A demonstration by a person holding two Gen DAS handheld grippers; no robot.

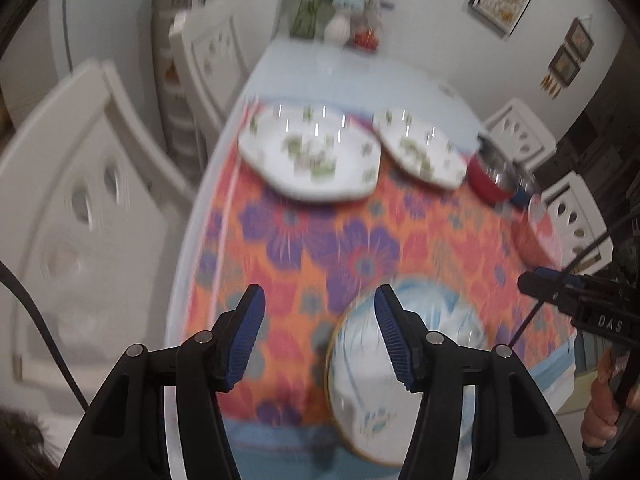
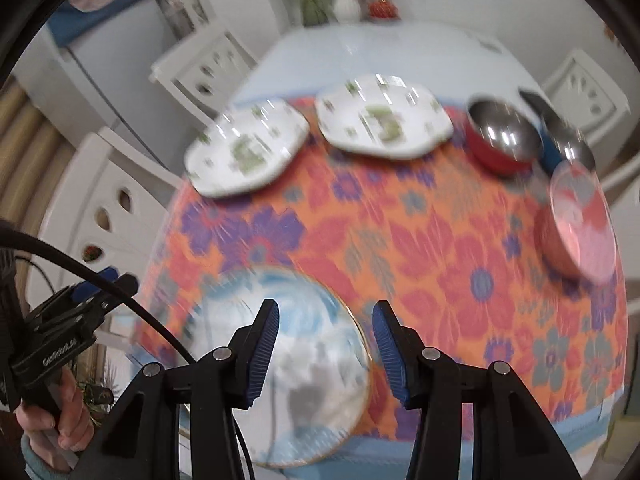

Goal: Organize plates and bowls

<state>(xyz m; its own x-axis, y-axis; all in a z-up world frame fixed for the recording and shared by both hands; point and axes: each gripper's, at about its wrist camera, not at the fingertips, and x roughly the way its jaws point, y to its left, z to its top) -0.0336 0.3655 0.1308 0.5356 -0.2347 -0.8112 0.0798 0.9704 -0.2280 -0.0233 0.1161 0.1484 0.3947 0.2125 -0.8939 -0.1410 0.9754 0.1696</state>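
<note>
Left tool (image 1: 320, 312): I see its two blue pads standing apart with nothing between them; it hangs above the near edge of the desk, pointing steeply down.
Right tool (image 2: 325, 325): its pads are apart as well and grip nothing; it hangs over the right rim of the blue plate.
Blue plate (image 2: 288, 364): a round plate with a blue and white swirl and a gold rim, lying flat at the near edge of the desk, on the flowered cloth. From the left wrist it shows just beyond and below the right-hand pad.
White plates: two with green sprigs lie side by side at the far edge of the cloth, the left one (image 1: 308, 156) and the right one (image 1: 420, 148), close together; I cannot tell whether their rims touch.
Red bowl (image 2: 502, 136): steel inside, red outside, to the right of the white plates.
Blue bowl (image 2: 560, 140): just behind and right of the red one, partly hidden.
Pink bowl (image 2: 576, 220): near the right edge of the desk, nearer to me than the red bowl.
Flowered cloth (image 2: 420, 240): orange with purple and red blooms, covering the near half of the desk (image 1: 340, 72).
Chairs: white ones (image 1: 80, 208) stand around the desk.
Picture quality: both views are smeared by motion, so fine detail is lost.
</note>
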